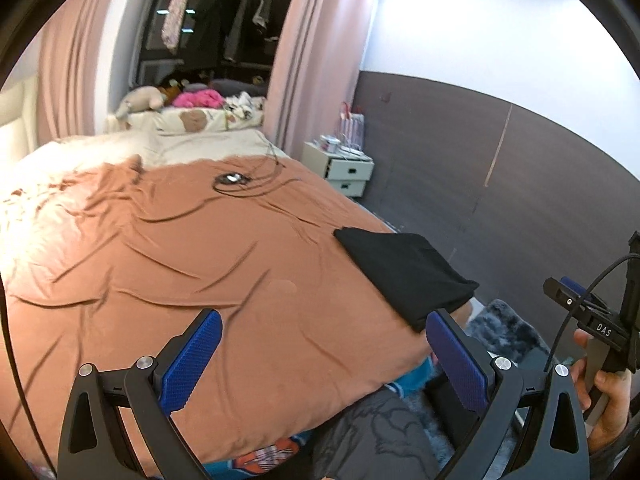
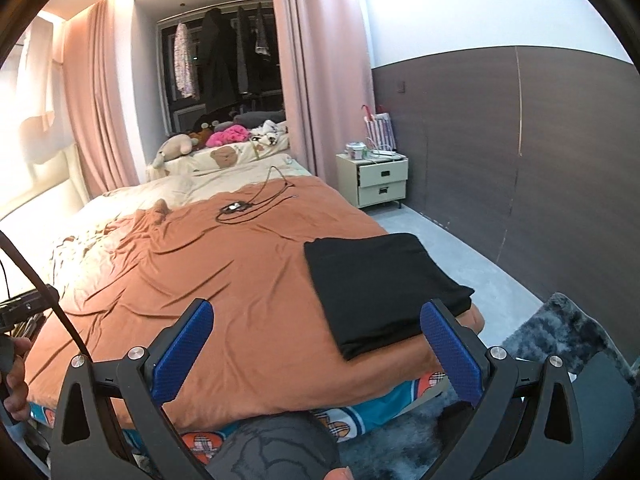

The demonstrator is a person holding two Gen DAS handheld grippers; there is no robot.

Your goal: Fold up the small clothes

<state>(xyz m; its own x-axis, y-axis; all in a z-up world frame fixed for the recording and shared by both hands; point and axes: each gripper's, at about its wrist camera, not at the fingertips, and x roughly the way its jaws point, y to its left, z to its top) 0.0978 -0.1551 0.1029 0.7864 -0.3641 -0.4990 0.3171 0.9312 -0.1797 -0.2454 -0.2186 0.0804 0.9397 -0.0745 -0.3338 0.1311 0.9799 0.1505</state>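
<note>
A black garment (image 1: 404, 272) (image 2: 380, 288) lies folded into a flat rectangle on the near right corner of the orange bed cover (image 1: 192, 256) (image 2: 224, 264). My left gripper (image 1: 324, 324) hovers open above the bed's front edge, the garment just past its right finger. My right gripper (image 2: 316, 318) is also open and empty, its right finger (image 2: 448, 344) close to the garment's near edge. In the left wrist view, the right gripper's body (image 1: 596, 320) shows at the far right, held by a hand (image 1: 604, 396).
A cable coil with a small device (image 1: 236, 180) (image 2: 240, 208) lies mid-bed. Stuffed toys and pillows (image 2: 216, 144) sit at the head. A cream nightstand (image 2: 380, 180) stands by the dark wall panel. A grey shaggy rug (image 2: 560, 328) covers the floor at right.
</note>
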